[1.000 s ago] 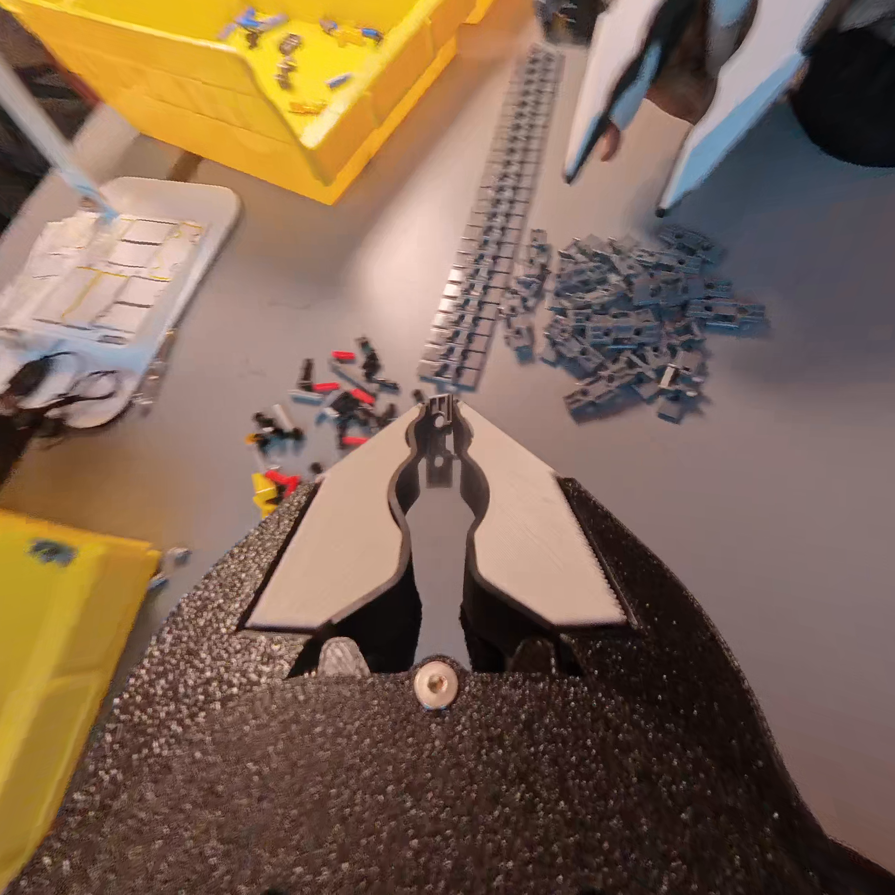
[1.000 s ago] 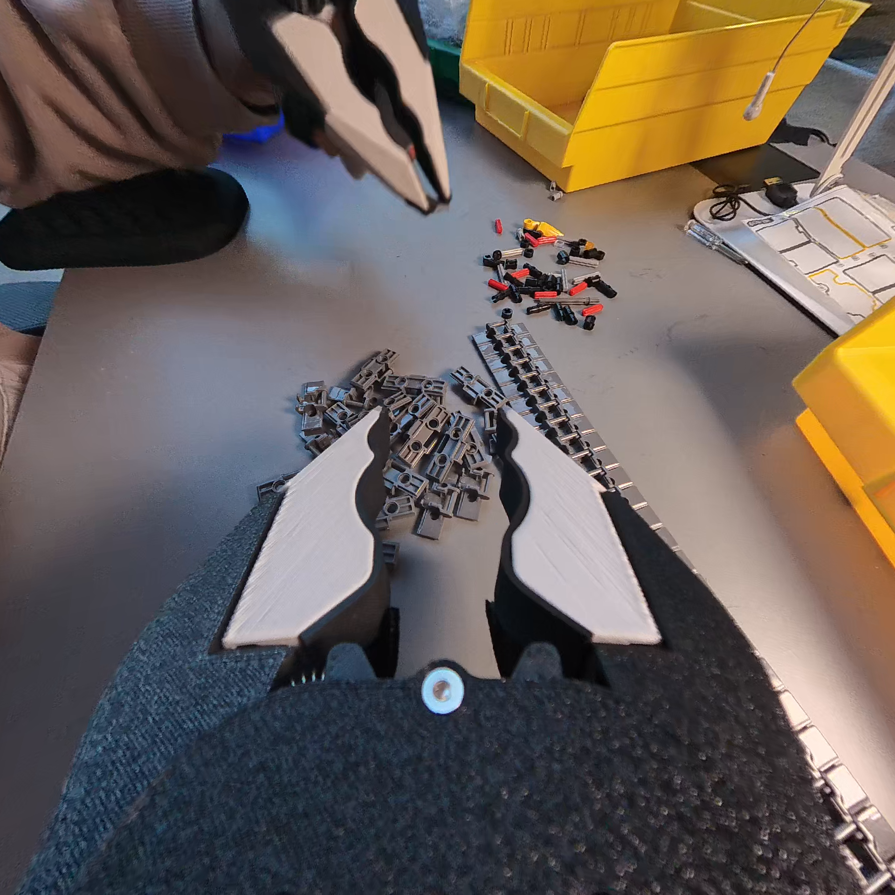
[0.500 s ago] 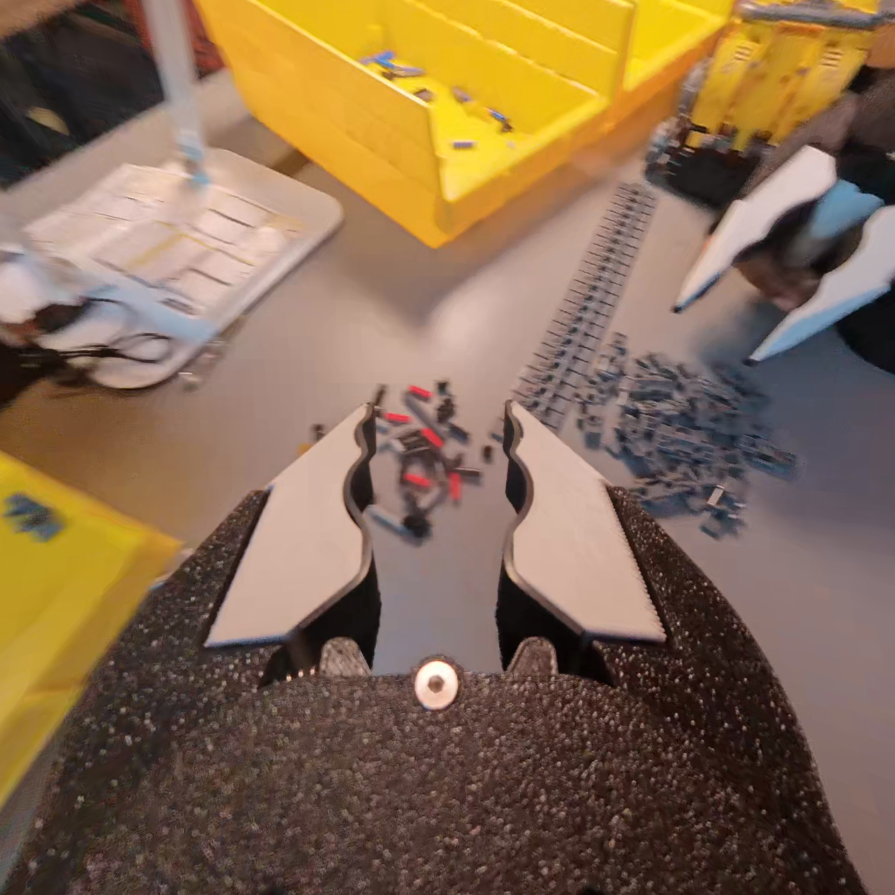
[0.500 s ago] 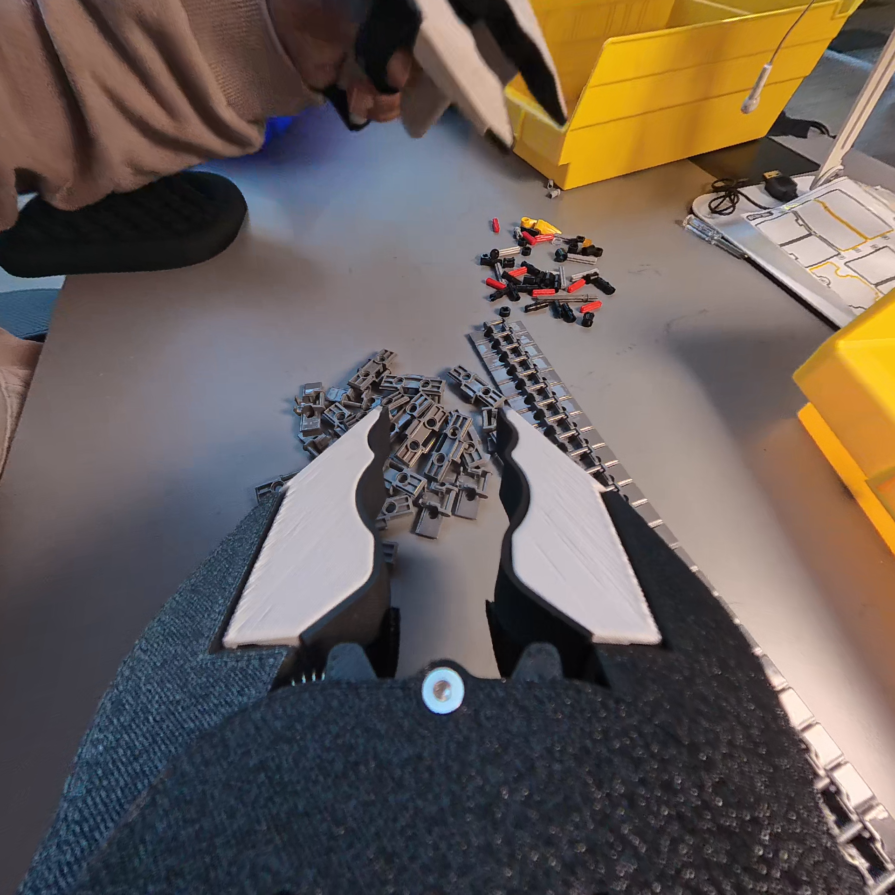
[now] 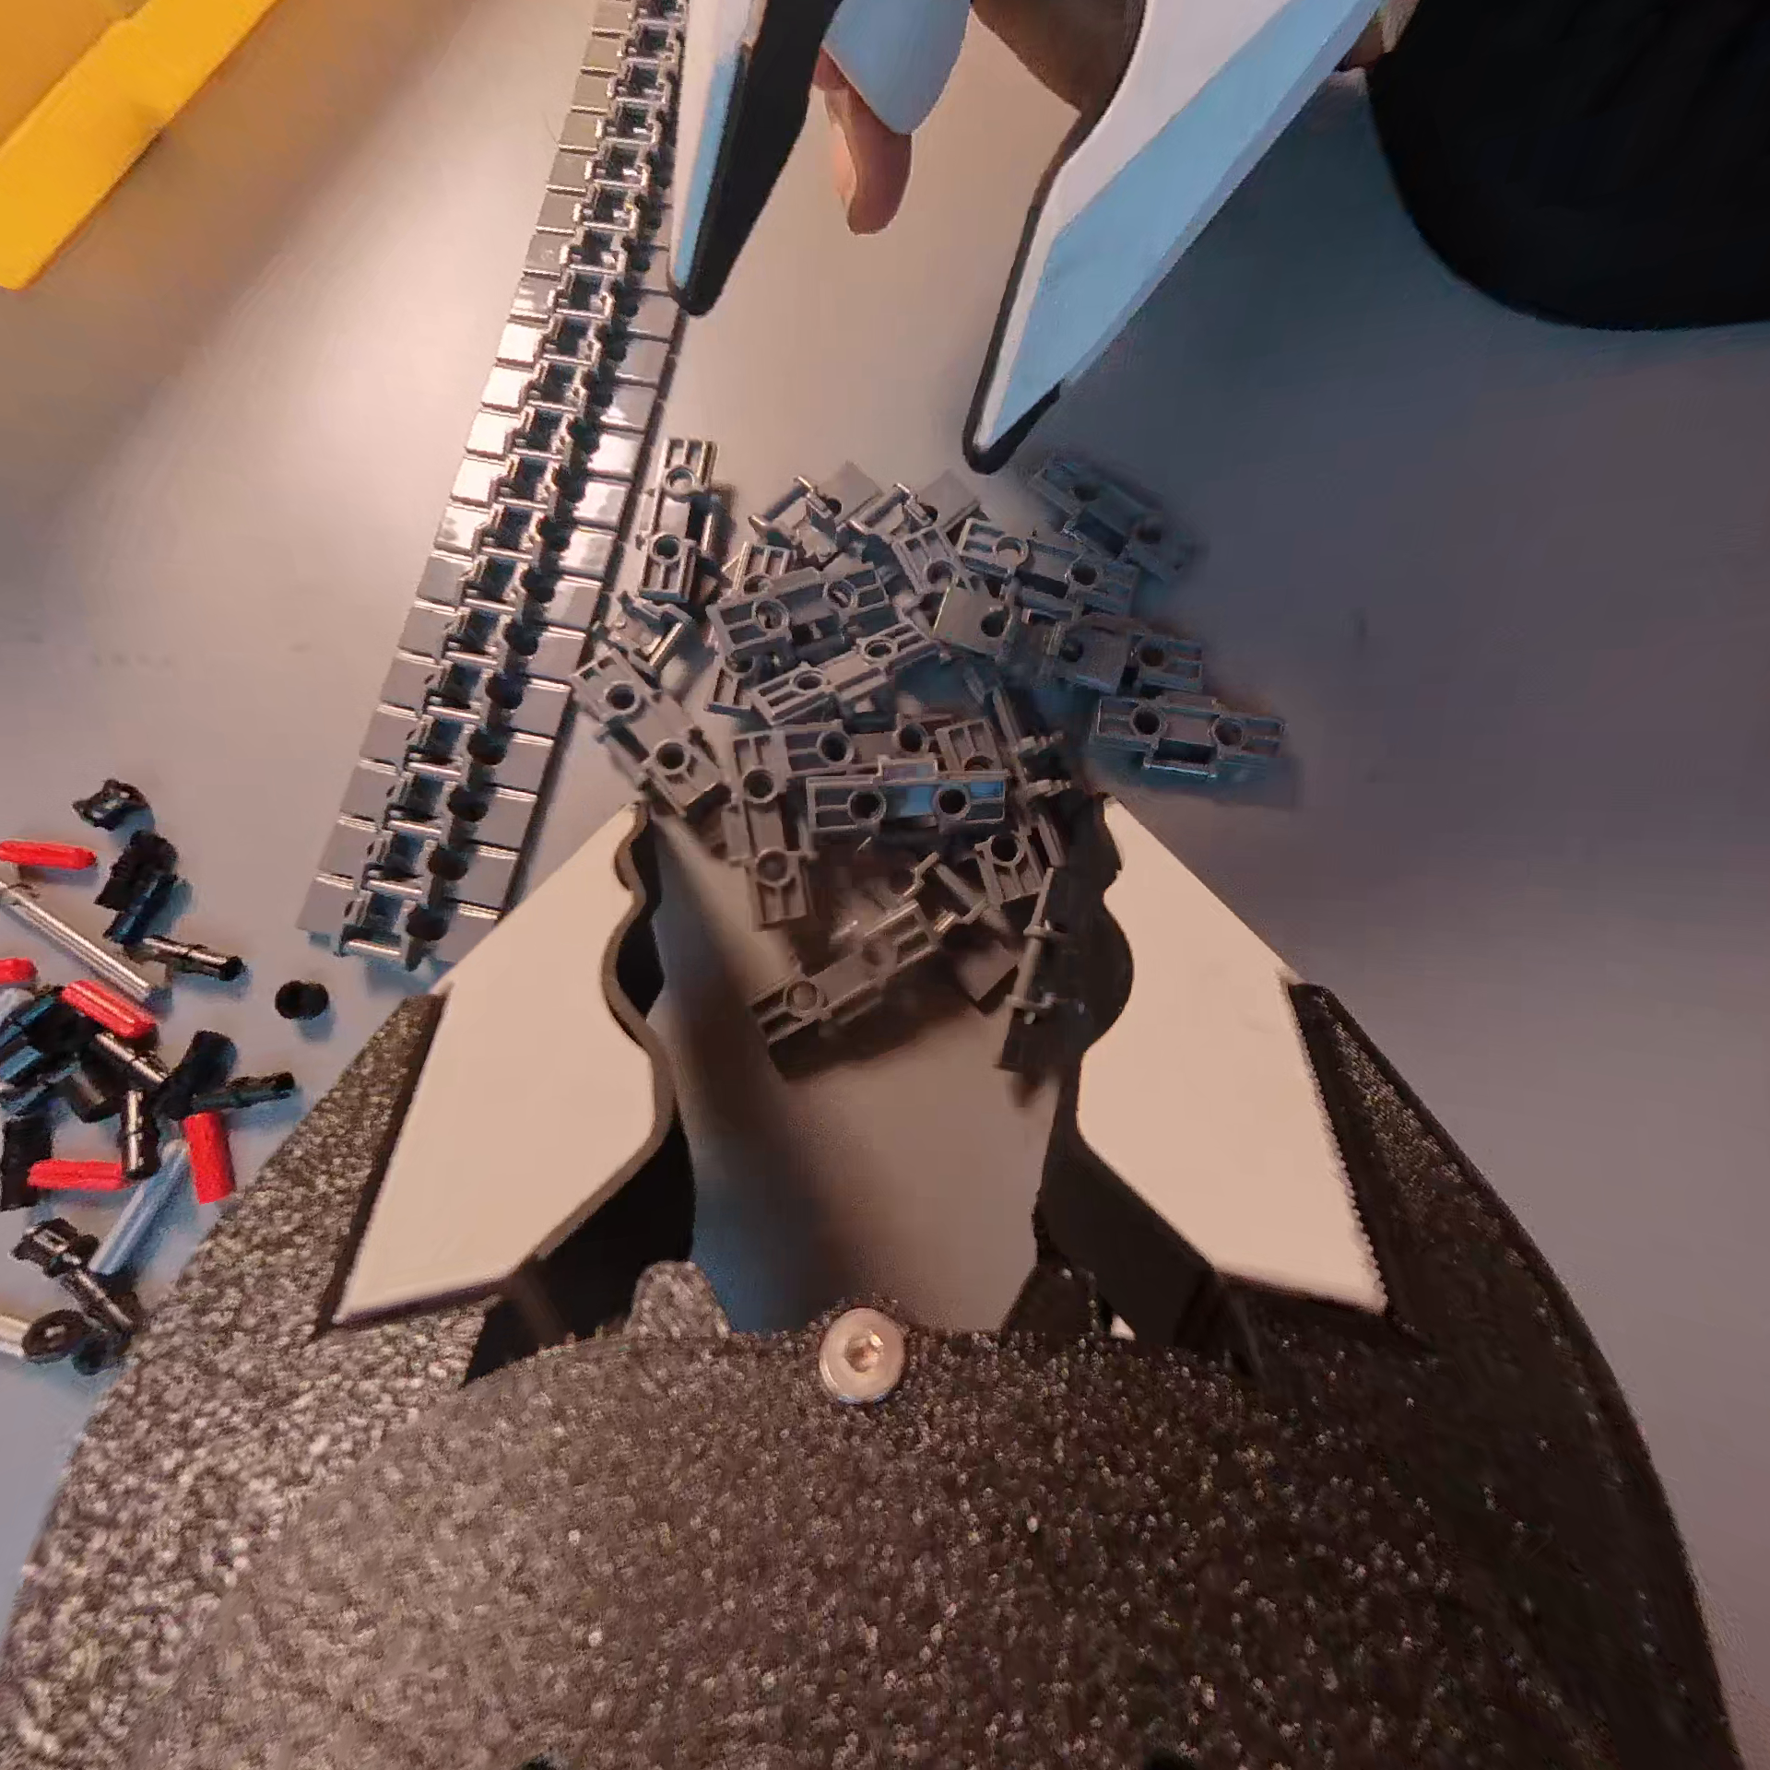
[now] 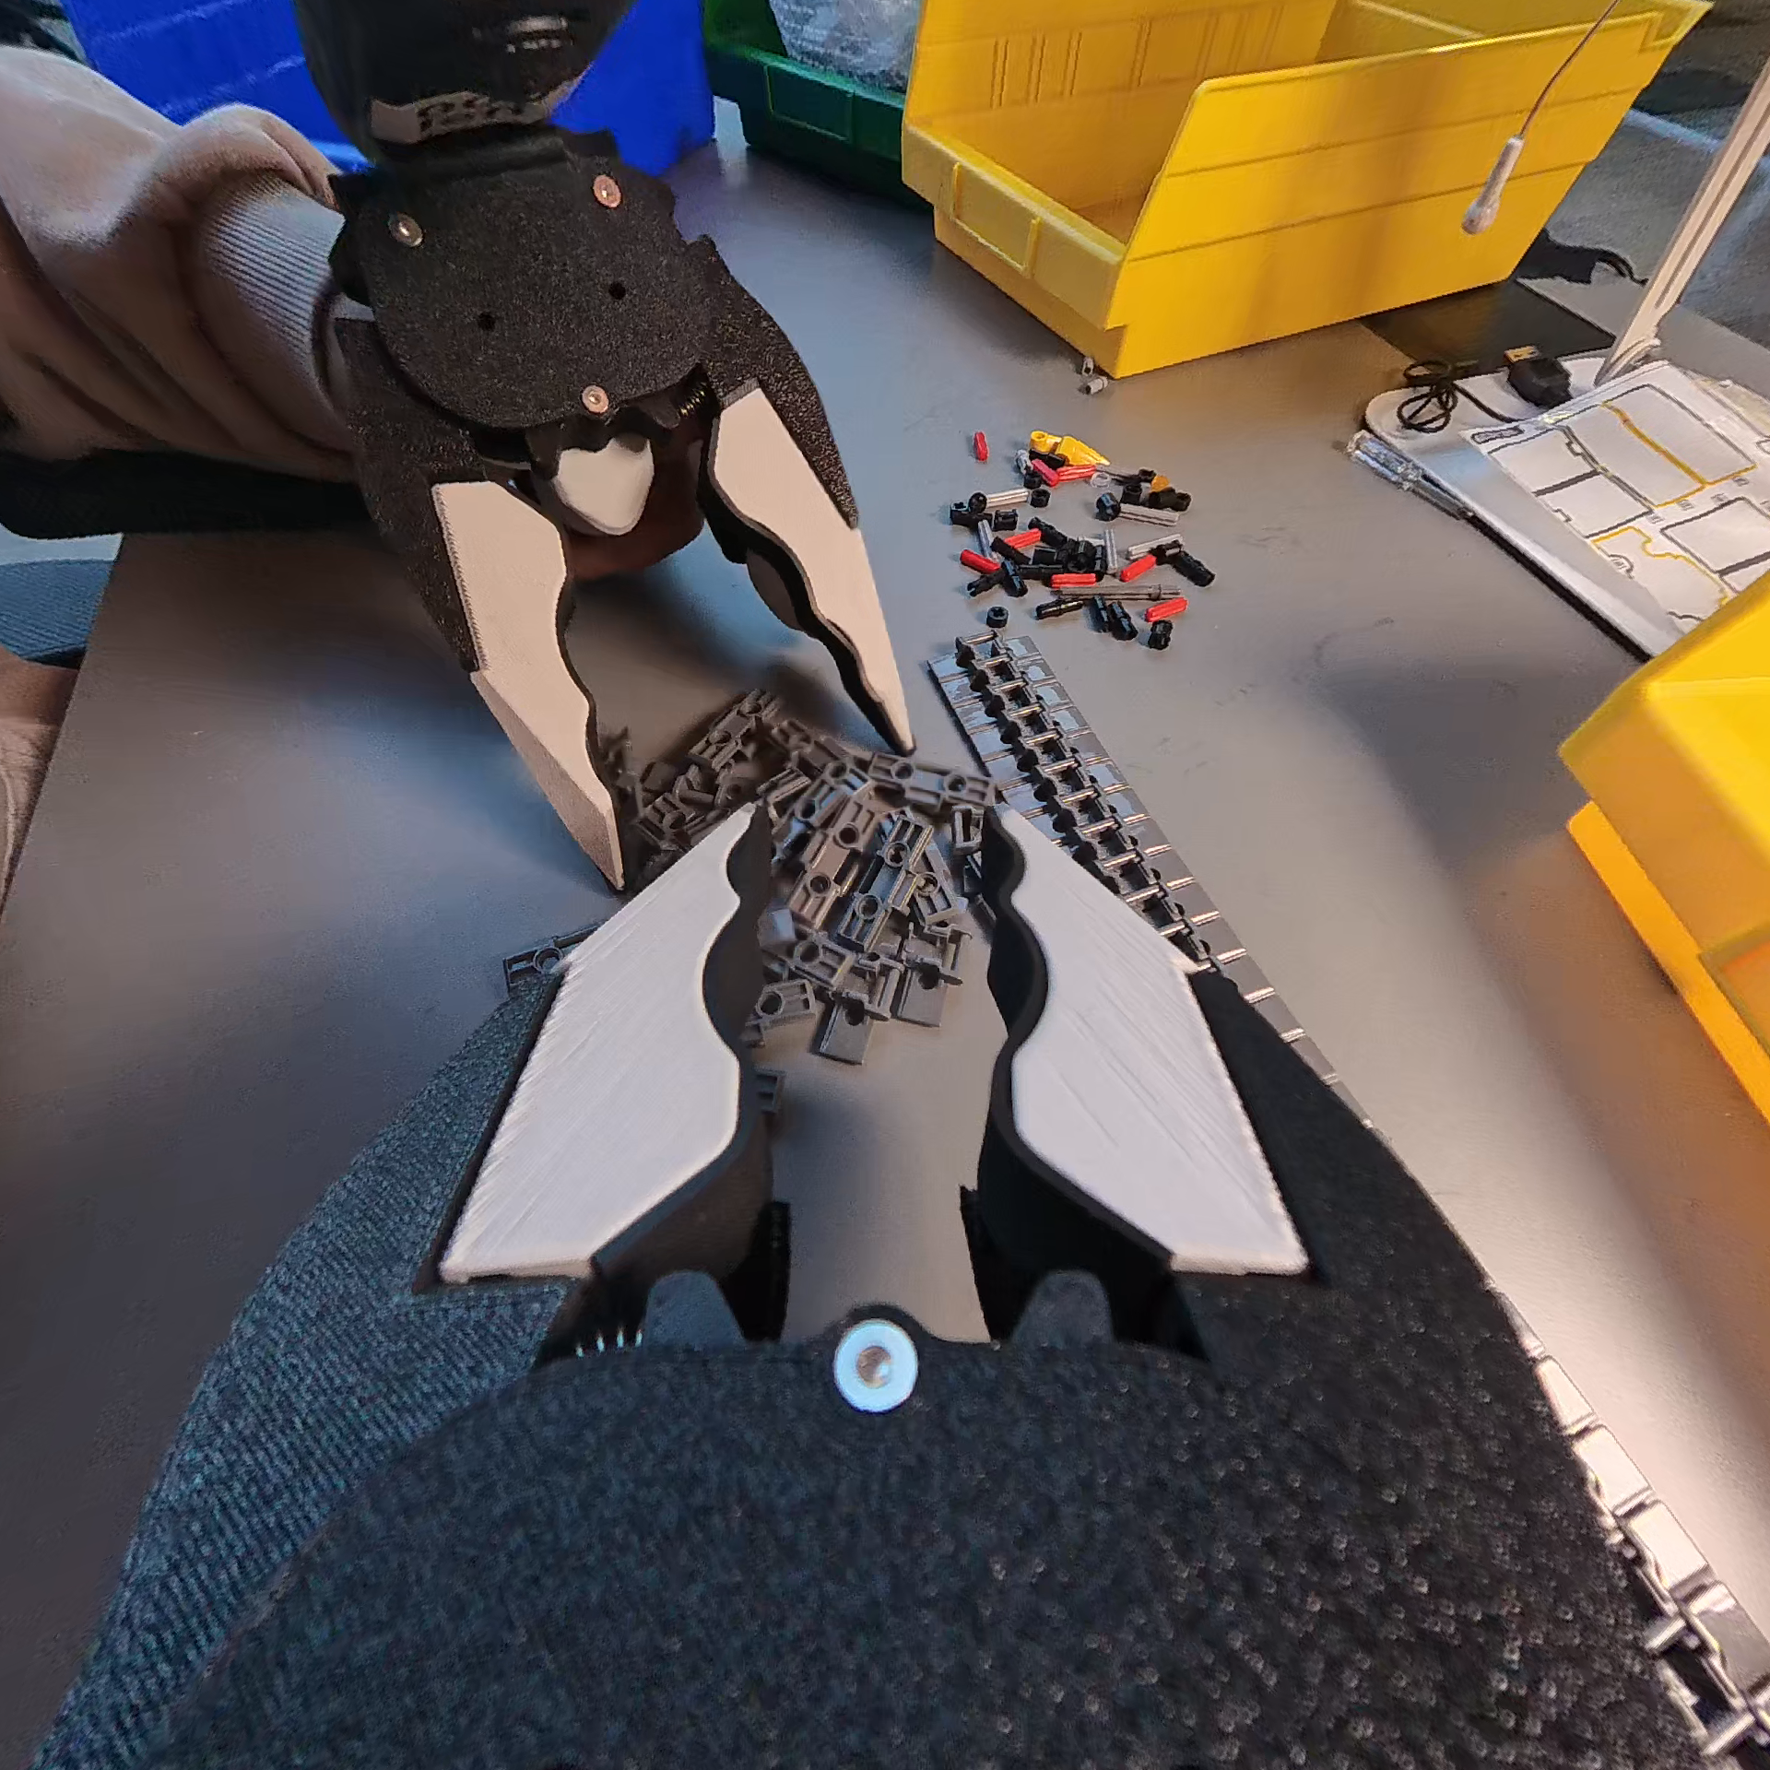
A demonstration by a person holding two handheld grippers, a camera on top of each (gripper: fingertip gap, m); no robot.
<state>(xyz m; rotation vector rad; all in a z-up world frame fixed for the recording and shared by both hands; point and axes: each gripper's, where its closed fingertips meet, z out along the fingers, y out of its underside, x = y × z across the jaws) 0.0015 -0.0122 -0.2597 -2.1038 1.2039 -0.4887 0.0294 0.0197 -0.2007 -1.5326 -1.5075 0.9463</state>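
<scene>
Two grippers: both over one heap, facing each other across it, tips close but not touching.
Left gripper (image 5: pixel 872 824): jaws spread wide, nothing held. Tips down at the near edge of the pile of grey links (image 5: pixel 919 709), a few links sitting btwn the fingers. Also seen from the right wrist view (image 6: pixel 757 814), angled down steeply, one tip at the pile's edge, other tip just beside the track strip.
Right gripper (image 6: pixel 872 824): jaws wide apart, empty. Fingers straddle the near side of the pile (image 6: pixel 862 900); links lie btwn them on the table. From the left wrist view it shows at top (image 5: pixel 843 374), white fingers pointing down, one tip right by the pile's far edge.
Track strip (image 5: pixel 536 536): long row of joined grey links w/ black pins, lying flat just beside the pile, running away twd the yellow bin (image 6: pixel 1236 182).
Small parts (image 6: pixel 1073 546): loose scatter of black, red and grey pins and connectors, past the strip's end, apart from the pile.
Table (image 6: pixel 239 862): grey, flat.
Sleeve (image 6: pixel 124 287): tan, behind the left gripper.
Sheet (image 6: pixel 1628 488): white printed page at far right, cable near it.
Second yellow bin (image 6: pixel 1686 824): right edge, only a corner in view.
</scene>
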